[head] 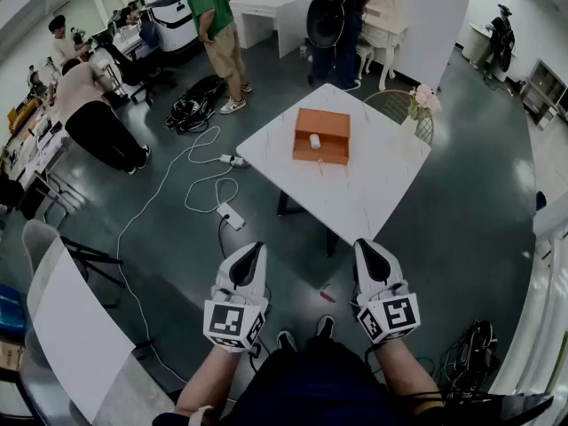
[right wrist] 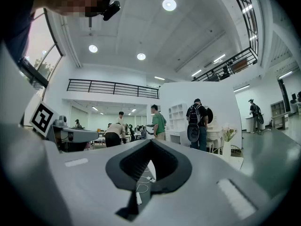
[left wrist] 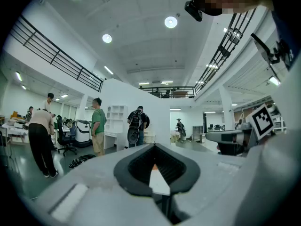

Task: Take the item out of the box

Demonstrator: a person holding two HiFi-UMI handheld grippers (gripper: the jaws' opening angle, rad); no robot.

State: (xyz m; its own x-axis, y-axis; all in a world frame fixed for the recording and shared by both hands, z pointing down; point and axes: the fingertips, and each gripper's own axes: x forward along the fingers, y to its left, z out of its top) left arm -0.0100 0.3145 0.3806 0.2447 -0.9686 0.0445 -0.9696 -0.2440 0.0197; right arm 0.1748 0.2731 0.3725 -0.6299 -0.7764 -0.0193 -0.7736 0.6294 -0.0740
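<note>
Shoes [head: 302, 334] and dark trousers sit at the bottom of head view, w/ both forearms reaching out just above them. L gripper [head: 256, 252] and R gripper [head: 366, 248] are held side by side over the grey floor, well short of the box [head: 322, 136] and pointing roughly toward it. L gripper jaws are pressed together w/ nothing btwn them. R gripper jaws look the same, tips meeting, nothing held; floor and cable show through the slot behind the tips.

Box is orange-brown, open-topped, resting on a white marble-look surface [head: 355, 193] set corner-on toward the person. Item [head: 314, 141], small and white, lies inside the box, near the middle of its floor; neither gripper touches it.

Right of the box and further back stands a vase w/ pink flowers [head: 419, 105], at the surface's far right edge, w/ a wire chair [head: 390, 103] just behind it. Left of the box, down on the floor, white cable [head: 206, 177] loops to a power strip [head: 232, 216]. Beyond the box, a person in a green shirt [head: 211, 7] stands, and further left another bends over a desk
</note>
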